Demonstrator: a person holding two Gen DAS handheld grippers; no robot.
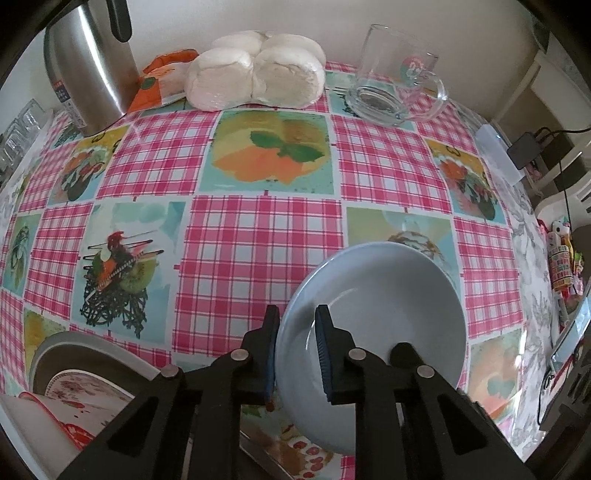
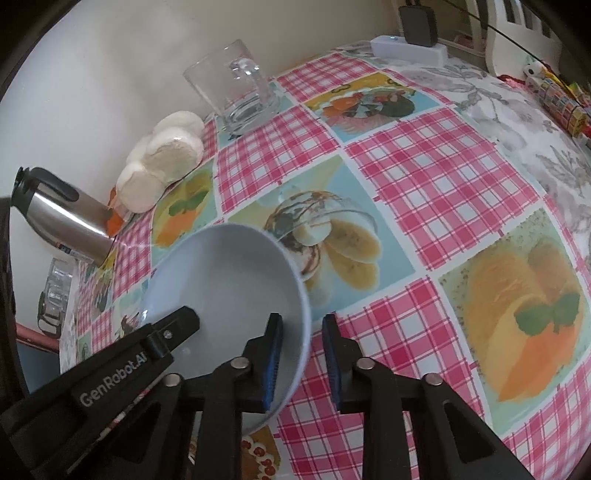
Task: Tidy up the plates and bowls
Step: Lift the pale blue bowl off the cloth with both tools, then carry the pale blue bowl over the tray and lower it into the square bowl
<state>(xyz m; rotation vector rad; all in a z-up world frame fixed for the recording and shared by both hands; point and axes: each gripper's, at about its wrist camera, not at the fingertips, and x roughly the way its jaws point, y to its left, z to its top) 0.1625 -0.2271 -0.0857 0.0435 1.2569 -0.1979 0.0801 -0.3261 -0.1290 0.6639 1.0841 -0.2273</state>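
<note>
1. Your left gripper [image 1: 295, 350] points steeply down, jaws clamped on the bowl's [image 1: 388, 295] left rim: one pad outside the wall, one inside.
2. Your right gripper [image 2: 301, 360] also points steeply down, jaws clamped on the same bowl's [image 2: 229, 280] right rim, one pad in, one out. In the right wrist view the left gripper's finger [image 2: 173, 328] shows inside the bowl on the far side.
3. The bowl is pale blue and tilted, held between both grippers near the front of the table [image 1: 258, 236]. Whether its base touches the cloth, cannot tell.
4. Near edge, left: a stack of plates [image 1: 81, 384] with red print sits at the bottom left corner of the left view, close beside your left gripper.
5. Mid table: bare checked cloth ahead of the bowl, wide open room to the middle and the right.
6. Far row along the wall: steel kettle [image 1: 88, 74] at left, an orange packet [image 1: 159, 77] beside it, then wrapped white buns [image 1: 255, 70], then a glass mug [image 1: 399, 77], well apart from the bowl.
7. Far right edge: a white box [image 2: 410, 50] with a black adapter [image 2: 417, 22] behind it, cables hanging off that side.
8. Far left edge: clear glass jars [image 1: 22, 125] just past the kettle.
</note>
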